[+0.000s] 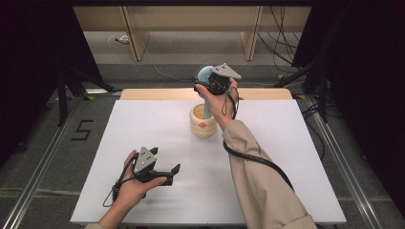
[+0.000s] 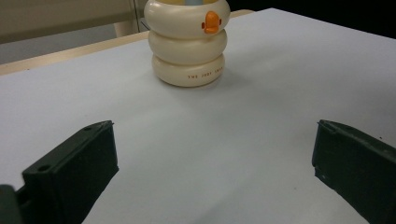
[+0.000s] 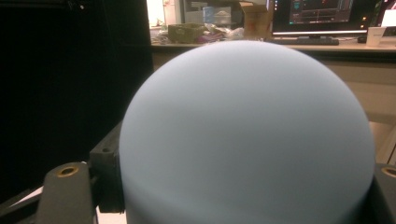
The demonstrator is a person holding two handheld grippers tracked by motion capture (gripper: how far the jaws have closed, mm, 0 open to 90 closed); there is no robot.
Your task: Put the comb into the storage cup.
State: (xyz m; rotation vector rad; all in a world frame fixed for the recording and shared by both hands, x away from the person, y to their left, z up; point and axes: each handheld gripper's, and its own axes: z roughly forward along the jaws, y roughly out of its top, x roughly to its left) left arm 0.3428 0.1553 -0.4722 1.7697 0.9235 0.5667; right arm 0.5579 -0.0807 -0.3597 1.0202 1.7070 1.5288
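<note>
right hand-held gripper (image 1: 203,86) is clamped on the pale blue brush (image 1: 204,75) standing in the cream ringed holder (image 1: 203,121) mid-surface (image 1: 143,129) — left hand-held gripper (image 1: 173,169) sits nearer the front edge, jaws wide, nothing between it and the holder.

White-topped table (image 1: 157,133) with a cream ringed holder (image 1: 203,125) near its far middle.
</note>
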